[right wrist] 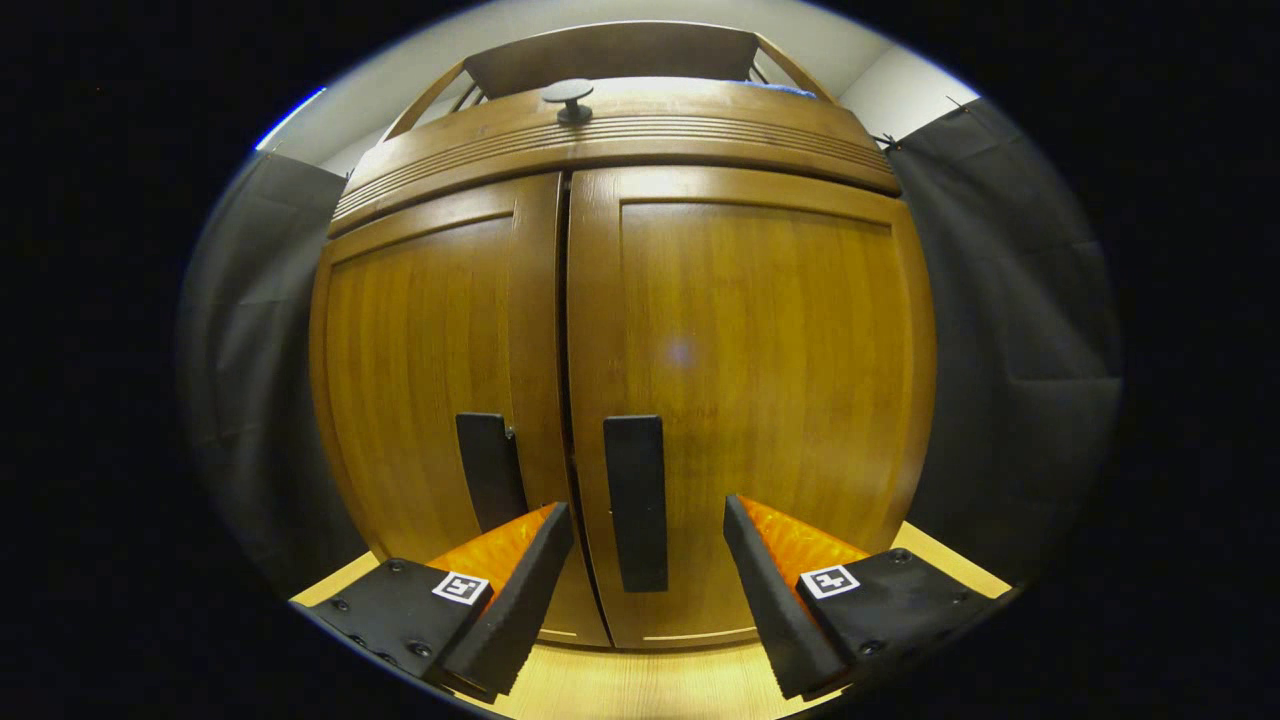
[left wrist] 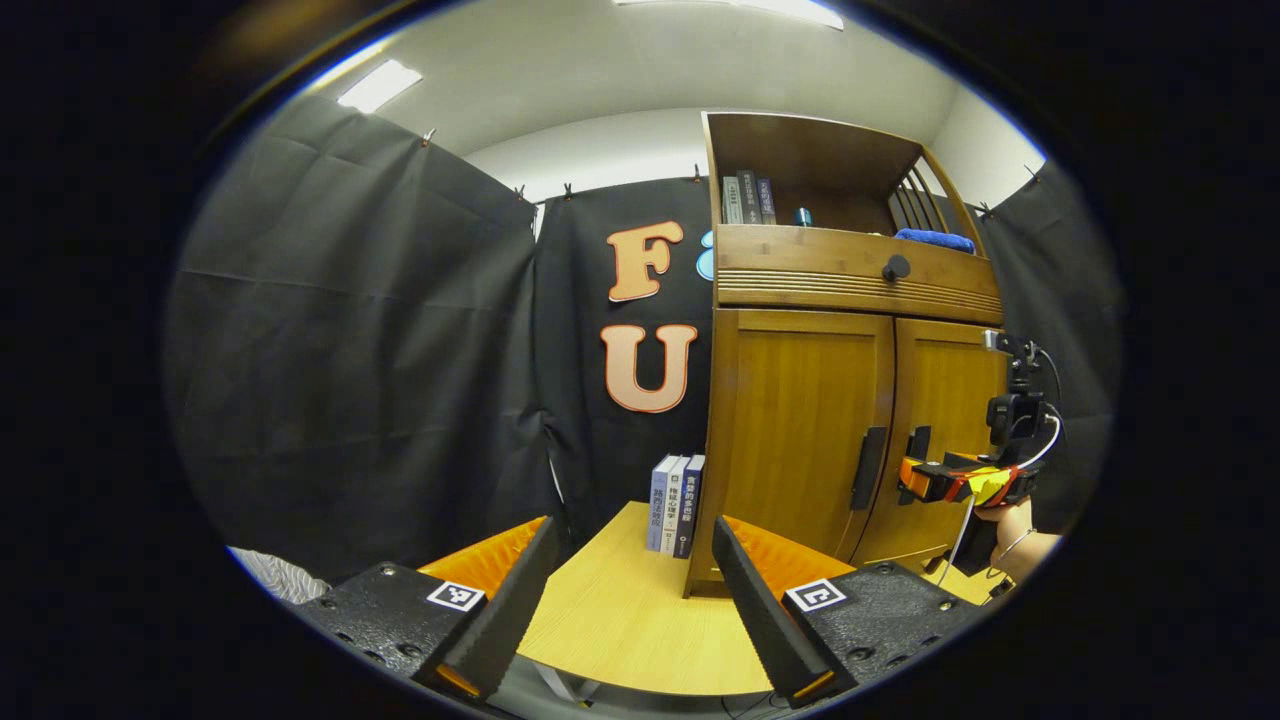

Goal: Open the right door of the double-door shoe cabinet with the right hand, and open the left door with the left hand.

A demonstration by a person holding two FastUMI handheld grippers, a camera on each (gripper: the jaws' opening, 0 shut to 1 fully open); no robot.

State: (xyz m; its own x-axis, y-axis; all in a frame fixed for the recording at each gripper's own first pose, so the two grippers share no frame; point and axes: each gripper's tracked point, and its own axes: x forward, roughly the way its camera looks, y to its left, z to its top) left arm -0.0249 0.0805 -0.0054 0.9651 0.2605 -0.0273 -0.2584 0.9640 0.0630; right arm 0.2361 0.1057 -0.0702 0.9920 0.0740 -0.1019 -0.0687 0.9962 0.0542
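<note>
The wooden double-door shoe cabinet (left wrist: 800,400) stands on the table with both doors shut. In the right gripper view the left door (right wrist: 420,370) and right door (right wrist: 750,380) meet at a narrow seam, each with a dark upright handle. My right gripper (right wrist: 648,560) is open, and the right door's handle (right wrist: 636,500) stands between its fingers, untouched as far as I can see. In the left gripper view a hand (left wrist: 1020,535) holds that right gripper (left wrist: 908,480) close to the right handle (left wrist: 918,445). My left gripper (left wrist: 635,590) is open and empty, well back from the left handle (left wrist: 868,468).
A few upright books (left wrist: 676,505) stand on the light wooden table (left wrist: 620,620) against the cabinet's left side. Above the doors is a drawer with a round knob (left wrist: 896,267). The open shelf on top holds books (left wrist: 748,200) and a blue cloth (left wrist: 935,240). Black cloth walls surround the booth.
</note>
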